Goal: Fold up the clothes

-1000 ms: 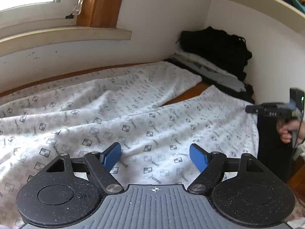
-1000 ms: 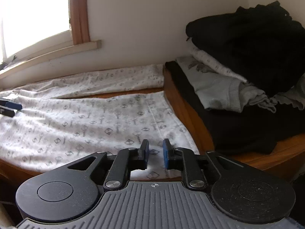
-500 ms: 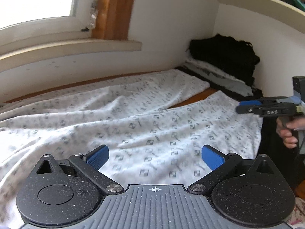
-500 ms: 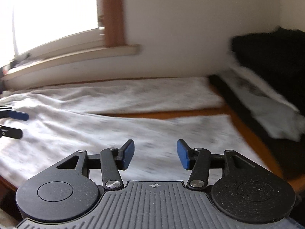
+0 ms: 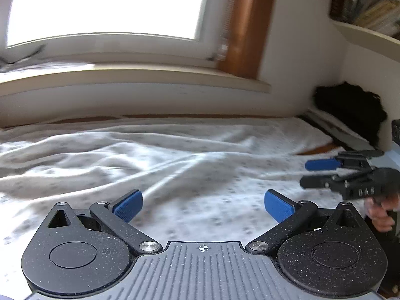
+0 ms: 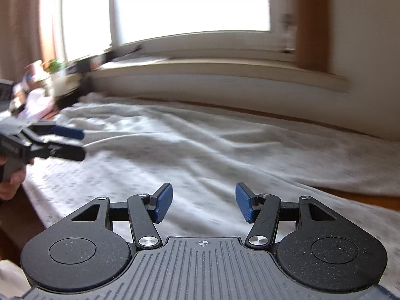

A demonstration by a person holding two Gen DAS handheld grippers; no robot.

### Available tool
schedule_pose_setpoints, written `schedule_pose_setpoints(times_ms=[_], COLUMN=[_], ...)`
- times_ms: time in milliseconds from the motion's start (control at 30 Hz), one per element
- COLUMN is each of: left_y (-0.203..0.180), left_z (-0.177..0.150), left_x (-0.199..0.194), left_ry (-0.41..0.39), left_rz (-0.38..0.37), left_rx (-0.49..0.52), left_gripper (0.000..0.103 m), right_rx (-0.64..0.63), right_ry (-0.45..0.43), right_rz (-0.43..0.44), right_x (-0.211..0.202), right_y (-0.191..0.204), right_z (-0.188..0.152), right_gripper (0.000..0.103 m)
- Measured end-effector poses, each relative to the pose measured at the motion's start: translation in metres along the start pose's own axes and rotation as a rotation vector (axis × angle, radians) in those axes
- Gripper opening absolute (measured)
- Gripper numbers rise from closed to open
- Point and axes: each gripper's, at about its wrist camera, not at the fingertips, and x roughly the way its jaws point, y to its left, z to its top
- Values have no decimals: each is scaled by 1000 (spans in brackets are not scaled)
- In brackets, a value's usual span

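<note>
A white patterned garment (image 5: 175,165) lies spread and wrinkled over a wooden surface below a window; in the right wrist view the same garment (image 6: 212,150) fills the middle. My left gripper (image 5: 203,205) hovers above the cloth, open wide, with nothing between its blue pads. My right gripper (image 6: 203,206) also hangs over the cloth, its jaws still opening and empty. Each gripper shows in the other's view: the right gripper (image 5: 322,172) at the right edge, the left gripper (image 6: 72,143) at the left edge, each held by a hand.
A dark pile of clothes (image 5: 350,110) sits in the far right corner. A window sill (image 5: 135,75) runs along the wall behind. A shelf with books (image 5: 370,12) is at upper right. Cluttered items (image 6: 37,85) stand at the far left.
Both grippers swung left along the garment, away from the dark pile toward the window. The left jaws opened wider and the right jaws went from nearly shut to open.
</note>
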Motion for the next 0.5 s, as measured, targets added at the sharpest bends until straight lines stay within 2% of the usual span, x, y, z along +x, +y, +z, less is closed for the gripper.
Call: schedule_pose_setpoints(times_ms=[233, 400, 500], left_y=[36, 51, 55], left_z=[-6, -9, -11], left_x=[-27, -39, -40], left_ry=[-1, -7, -5], left_rz=[114, 136, 144], left_rx=[-43, -63, -66], left_gripper=[103, 103, 103], right_rx=[-111, -143, -157], right_ry=[28, 28, 32], right_rz=[97, 134, 150], right_x=[24, 32, 35], right_y=[53, 74, 80], right_z=[18, 25, 26], right_gripper=[56, 58, 62])
